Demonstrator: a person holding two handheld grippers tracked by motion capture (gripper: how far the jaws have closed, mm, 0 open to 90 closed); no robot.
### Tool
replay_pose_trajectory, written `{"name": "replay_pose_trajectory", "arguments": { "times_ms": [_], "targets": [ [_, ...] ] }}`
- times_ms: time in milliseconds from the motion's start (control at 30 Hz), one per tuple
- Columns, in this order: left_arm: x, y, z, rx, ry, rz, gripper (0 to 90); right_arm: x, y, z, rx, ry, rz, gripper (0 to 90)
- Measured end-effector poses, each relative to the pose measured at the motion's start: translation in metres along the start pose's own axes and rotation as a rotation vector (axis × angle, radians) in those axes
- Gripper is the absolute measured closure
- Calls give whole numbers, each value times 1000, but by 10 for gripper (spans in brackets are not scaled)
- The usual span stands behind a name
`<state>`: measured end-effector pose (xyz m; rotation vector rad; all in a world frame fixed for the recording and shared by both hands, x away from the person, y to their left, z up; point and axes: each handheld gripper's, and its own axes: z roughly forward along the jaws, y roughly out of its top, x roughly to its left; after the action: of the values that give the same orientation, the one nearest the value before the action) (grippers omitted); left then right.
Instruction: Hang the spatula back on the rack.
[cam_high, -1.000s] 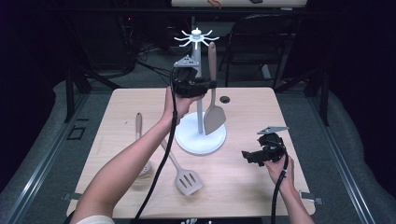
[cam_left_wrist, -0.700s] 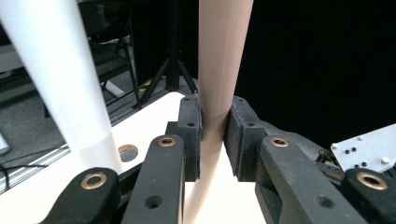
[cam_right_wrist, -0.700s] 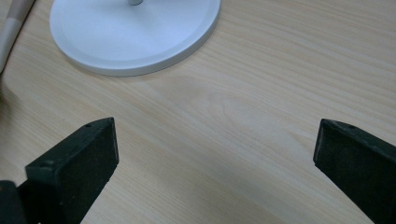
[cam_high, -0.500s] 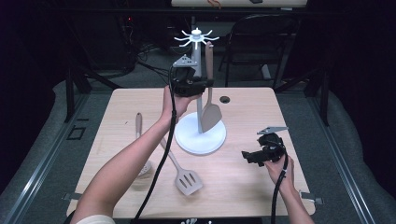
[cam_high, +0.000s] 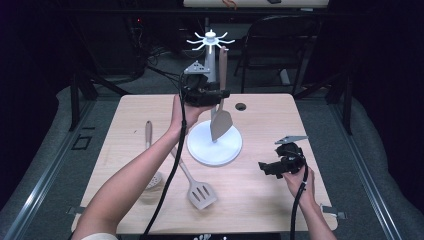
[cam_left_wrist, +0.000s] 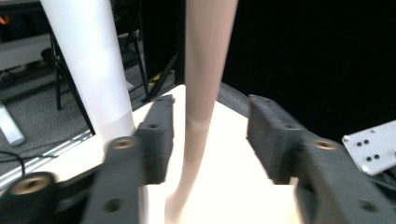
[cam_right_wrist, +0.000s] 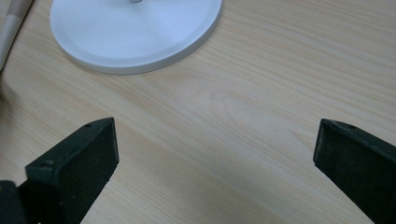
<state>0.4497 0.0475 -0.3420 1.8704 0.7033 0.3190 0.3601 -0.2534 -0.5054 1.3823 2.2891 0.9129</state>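
The left claw (cam_high: 220, 94) is held up beside the white pole (cam_high: 212, 65) of the utensil stand (cam_high: 214, 145), level with the handle of a beige spatula (cam_high: 220, 117) that hangs from 1 of the hooks at the stand's top (cam_high: 210, 39). Its jaws have just been opening. In the left gripper view the spatula handle (cam_left_wrist: 203, 84) runs down between the 2 ribbed pads (cam_left_wrist: 156, 140), with a clear gap on the right side and a narrow gap, or perhaps a light touch, on the left; that side is blurred. The claw is open and the spatula hangs by itself, its blade just above the stand's round white base.

The right claw (cam_high: 265, 168) rests low over the wooden surface (cam_high: 280, 115), near its right edge and well apart from the stand. The right gripper view shows its 2 jaws spread wide over bare wood, gripping nothing, with the rim of the white base (cam_right_wrist: 135, 32) ahead of them.

On the left half of the surface lie 2 more utensils: a slotted turner (cam_high: 197, 187), its head toward the near edge, and a wooden-handled spoon (cam_high: 149, 137), whose bowl is partly hidden behind the person's left forearm.
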Motion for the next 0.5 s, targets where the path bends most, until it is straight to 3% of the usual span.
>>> {"name": "replay_pose_trajectory", "arguments": {
  "times_ms": [167,300,500],
  "targets": [
    [-2,-4,-4,7,-32,3,358,0,0,1,-6,8,0,0],
    [-4,-9,-11,32,-41,16,189,0,0,1,-7,14,3,0],
    [-2,-12,-23,36,-57,9,134,0,-1,1,5,7,-5,0]
  ]
}}
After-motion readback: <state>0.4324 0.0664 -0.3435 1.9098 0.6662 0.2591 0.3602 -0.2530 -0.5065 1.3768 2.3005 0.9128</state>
